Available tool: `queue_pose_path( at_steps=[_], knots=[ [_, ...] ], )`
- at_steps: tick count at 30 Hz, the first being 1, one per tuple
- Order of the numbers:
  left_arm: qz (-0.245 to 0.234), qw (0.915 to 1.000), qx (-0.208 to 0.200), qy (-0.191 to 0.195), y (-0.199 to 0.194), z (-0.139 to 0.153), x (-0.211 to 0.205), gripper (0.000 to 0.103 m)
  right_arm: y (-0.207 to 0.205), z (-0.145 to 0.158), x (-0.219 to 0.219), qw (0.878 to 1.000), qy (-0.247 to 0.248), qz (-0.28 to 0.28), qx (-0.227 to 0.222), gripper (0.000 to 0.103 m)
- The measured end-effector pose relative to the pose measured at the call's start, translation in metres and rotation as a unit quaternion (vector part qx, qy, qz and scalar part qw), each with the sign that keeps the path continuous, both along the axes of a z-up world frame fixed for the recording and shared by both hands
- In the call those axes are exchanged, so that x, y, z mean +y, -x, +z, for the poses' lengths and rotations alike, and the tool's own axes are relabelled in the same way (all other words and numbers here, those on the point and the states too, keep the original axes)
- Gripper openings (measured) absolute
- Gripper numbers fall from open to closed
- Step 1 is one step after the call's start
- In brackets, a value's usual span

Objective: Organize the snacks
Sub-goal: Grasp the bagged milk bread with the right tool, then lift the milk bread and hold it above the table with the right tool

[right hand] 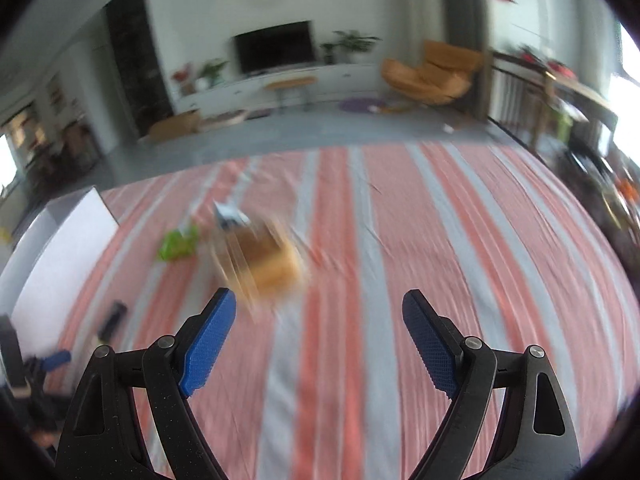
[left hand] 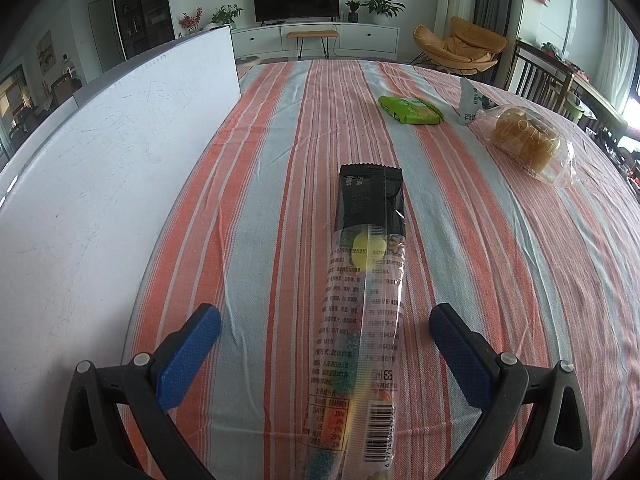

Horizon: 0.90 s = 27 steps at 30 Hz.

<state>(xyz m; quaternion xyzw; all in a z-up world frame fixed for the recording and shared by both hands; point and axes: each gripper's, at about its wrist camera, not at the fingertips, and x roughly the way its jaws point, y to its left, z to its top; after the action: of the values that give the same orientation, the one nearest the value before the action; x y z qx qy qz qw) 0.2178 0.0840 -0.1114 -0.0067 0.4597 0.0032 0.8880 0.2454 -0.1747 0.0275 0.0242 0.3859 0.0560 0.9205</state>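
A long snack pack [left hand: 366,280] with a black top and clear printed body lies on the striped tablecloth, running between the open jaws of my left gripper [left hand: 325,318]; neither blue pad touches it. Farther off lie a green packet [left hand: 410,109], a small white-green sachet [left hand: 469,105] and a clear bag of bread [left hand: 527,139]. My right gripper [right hand: 319,300] is open and empty above the cloth; its view is blurred. The bread bag [right hand: 266,261] lies just ahead of its left finger, the green packet [right hand: 178,243] to the left, the long pack [right hand: 113,319] far left.
A white box with a flat lid [left hand: 100,168] stands along the left of the table and shows in the right wrist view [right hand: 60,256]. The left gripper [right hand: 48,362] shows at that view's left edge. Chairs and a railing [left hand: 560,80] stand beyond the table's right side.
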Motion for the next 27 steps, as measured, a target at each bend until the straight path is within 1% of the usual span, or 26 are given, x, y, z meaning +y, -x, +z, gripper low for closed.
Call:
queue_pose_path(
  at_steps=[2,4,6,9,10,11,12,13,14,15,16,17,20,21,24,27],
  knots=[
    [0.000,1.0000,0.000,0.000,0.000,0.000,0.000,0.103,-0.032,-0.004,0.010,1.000,-0.003,0.015,0.022,0.088],
    [0.000,1.0000,0.000,0.000,0.000,0.000,0.000,0.103,-0.060,-0.017,0.020,0.998,-0.017,0.027,0.053,0.088],
    [0.000,1.0000,0.000,0.000,0.000,0.000,0.000,0.103,-0.083,-0.035,0.032,0.994,-0.025,0.042,0.096,0.087],
    [0.000,1.0000,0.000,0.000,0.000,0.000,0.000,0.103,-0.097,-0.068,0.061,0.986,0.017,0.080,0.145,0.088],
    [0.000,1.0000,0.000,0.000,0.000,0.000,0.000,0.103,-0.098,-0.078,0.072,0.983,0.051,0.086,0.156,0.089],
    [0.001,1.0000,0.000,0.000,0.000,0.000,0.000,0.103,-0.098,-0.087,0.081,0.979,0.089,0.084,0.164,0.088],
    [0.001,1.0000,0.000,0.000,0.000,0.000,0.000,0.103,-0.096,-0.095,0.088,0.975,0.112,0.087,0.170,0.089],
    [0.001,1.0000,0.000,0.000,0.000,0.000,0.000,0.103,-0.092,-0.095,0.086,0.978,0.106,0.083,0.161,0.089],
    [0.001,1.0000,0.000,0.001,0.000,0.000,0.000,0.103,-0.091,-0.095,0.084,0.980,0.098,0.072,0.158,0.086],
    [0.001,1.0000,0.000,0.001,0.000,0.000,0.000,0.103,-0.088,-0.093,0.079,0.984,0.080,0.056,0.152,0.084],
    [0.001,1.0000,0.000,0.001,0.000,0.000,0.000,0.103,-0.083,-0.089,0.073,0.987,0.059,0.045,0.145,0.077],
    [0.001,1.0000,0.000,0.001,0.000,0.000,-0.001,0.103,-0.078,-0.086,0.069,0.989,0.041,0.037,0.140,0.075],
    [0.001,1.0000,0.000,0.001,0.001,0.000,-0.001,0.103,-0.048,-0.075,0.055,0.991,-0.013,0.023,0.129,0.075],
    [0.001,1.0000,0.000,0.001,0.000,0.000,-0.001,0.103,-0.038,-0.071,0.050,0.991,-0.022,0.022,0.128,0.075],
    [0.001,1.0000,0.000,0.001,0.000,0.000,-0.001,0.103,0.007,-0.065,0.048,0.992,-0.031,0.026,0.123,0.075],
    [0.001,1.0000,0.000,0.001,0.000,0.000,-0.001,0.103,0.056,-0.061,0.047,0.993,-0.022,0.024,0.113,0.075]
  ],
)
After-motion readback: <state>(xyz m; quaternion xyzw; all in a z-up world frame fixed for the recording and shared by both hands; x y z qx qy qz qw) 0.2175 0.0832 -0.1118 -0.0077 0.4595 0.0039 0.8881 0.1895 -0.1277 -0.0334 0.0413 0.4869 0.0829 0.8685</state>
